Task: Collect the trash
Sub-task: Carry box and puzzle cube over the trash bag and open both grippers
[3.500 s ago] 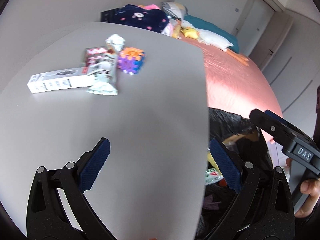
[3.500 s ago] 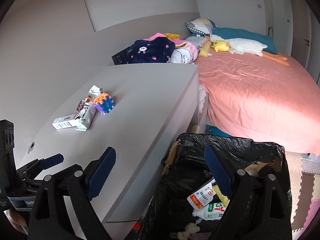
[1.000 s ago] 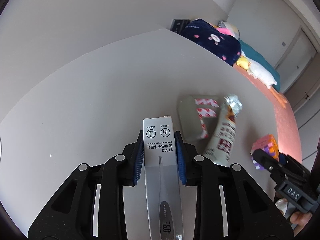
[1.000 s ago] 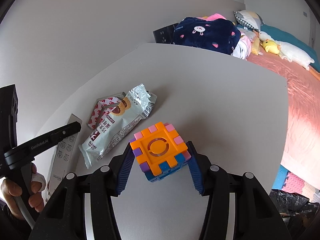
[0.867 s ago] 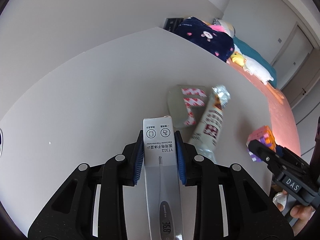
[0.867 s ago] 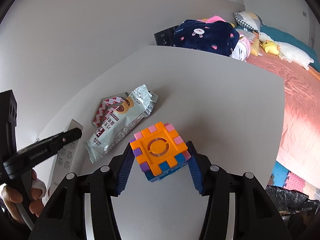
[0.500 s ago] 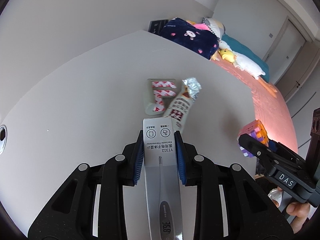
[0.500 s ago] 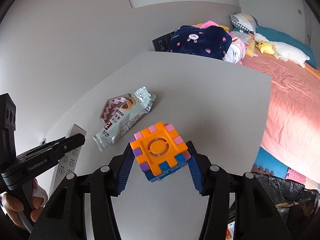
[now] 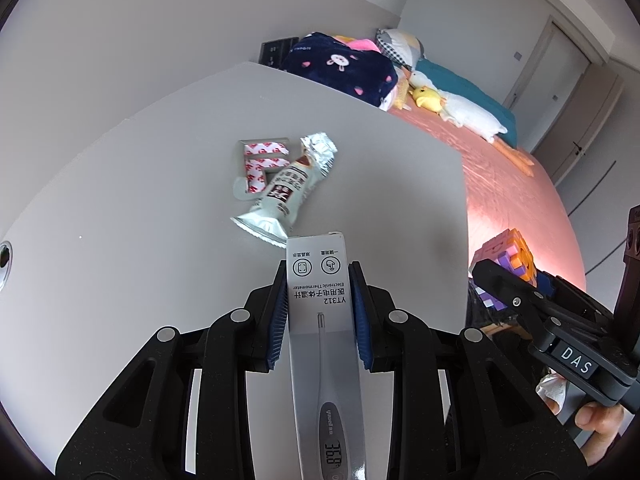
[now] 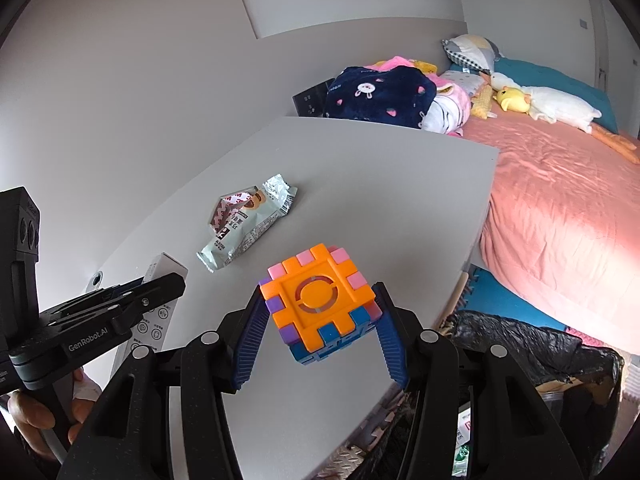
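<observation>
My left gripper (image 9: 320, 300) is shut on a long white thermometer box (image 9: 318, 280) and holds it above the grey desk (image 9: 160, 200). My right gripper (image 10: 320, 320) is shut on an orange, purple and blue foam cube (image 10: 318, 302), held over the desk's right edge; the cube also shows in the left wrist view (image 9: 508, 254). A silver snack wrapper (image 9: 286, 188) lies on the desk over a red-and-white patterned packet (image 9: 262, 160). A black trash bag (image 10: 540, 360) stands open beside the desk at the lower right.
A bed with a pink cover (image 10: 560, 200) runs along the desk's right side, with a navy blanket (image 10: 376, 92), pillows and plush toys at its head. A wall socket panel (image 10: 308, 106) sits behind the desk. A cable hole (image 9: 4, 258) is at the desk's left.
Both grippers, each still shut on its item, have drawn back from the wrapper toward the desk's right edge. The trash bag has come further into the right wrist view.
</observation>
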The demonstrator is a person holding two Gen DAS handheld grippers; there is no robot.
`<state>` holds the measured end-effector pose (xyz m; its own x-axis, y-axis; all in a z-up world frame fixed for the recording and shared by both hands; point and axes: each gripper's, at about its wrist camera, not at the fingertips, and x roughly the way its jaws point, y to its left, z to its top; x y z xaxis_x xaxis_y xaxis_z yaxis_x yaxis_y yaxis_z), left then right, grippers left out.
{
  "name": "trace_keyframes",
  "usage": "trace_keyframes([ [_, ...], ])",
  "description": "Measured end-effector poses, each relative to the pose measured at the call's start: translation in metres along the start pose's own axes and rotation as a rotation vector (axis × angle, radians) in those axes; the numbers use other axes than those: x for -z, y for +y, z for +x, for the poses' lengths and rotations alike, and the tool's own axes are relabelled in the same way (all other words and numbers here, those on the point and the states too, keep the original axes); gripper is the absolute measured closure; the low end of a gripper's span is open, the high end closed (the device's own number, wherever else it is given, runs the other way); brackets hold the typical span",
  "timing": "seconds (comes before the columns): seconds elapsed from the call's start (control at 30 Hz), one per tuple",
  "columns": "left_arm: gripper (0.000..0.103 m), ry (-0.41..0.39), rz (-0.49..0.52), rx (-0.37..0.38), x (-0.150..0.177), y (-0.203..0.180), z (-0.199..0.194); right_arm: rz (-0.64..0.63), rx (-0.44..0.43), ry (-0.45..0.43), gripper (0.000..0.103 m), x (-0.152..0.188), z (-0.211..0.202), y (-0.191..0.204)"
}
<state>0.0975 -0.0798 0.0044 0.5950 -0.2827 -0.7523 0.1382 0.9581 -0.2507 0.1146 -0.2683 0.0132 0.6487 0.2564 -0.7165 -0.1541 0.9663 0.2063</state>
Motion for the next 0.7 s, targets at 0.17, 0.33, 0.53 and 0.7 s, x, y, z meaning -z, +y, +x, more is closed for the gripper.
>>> trace_keyframes([
  [0.17, 0.074, 0.003, 0.015, 0.018, 0.006, -0.013, -0.005, 0.001, 0.010, -0.011, 0.049, 0.009, -0.017, -0.002],
  [0.33, 0.074, 0.005, 0.045, 0.034, 0.014, -0.031, -0.011, 0.007, 0.020, -0.027, 0.049, 0.020, -0.037, -0.006],
  [0.53, 0.074, 0.004, 0.070, 0.053, 0.022, -0.050, -0.017, 0.010, 0.037, -0.037, 0.049, 0.034, -0.059, -0.012],
  [0.7, 0.074, 0.004, 0.085, 0.070, 0.030, -0.063, -0.023, 0.001, 0.051, -0.041, 0.049, 0.044, -0.074, -0.015],
])
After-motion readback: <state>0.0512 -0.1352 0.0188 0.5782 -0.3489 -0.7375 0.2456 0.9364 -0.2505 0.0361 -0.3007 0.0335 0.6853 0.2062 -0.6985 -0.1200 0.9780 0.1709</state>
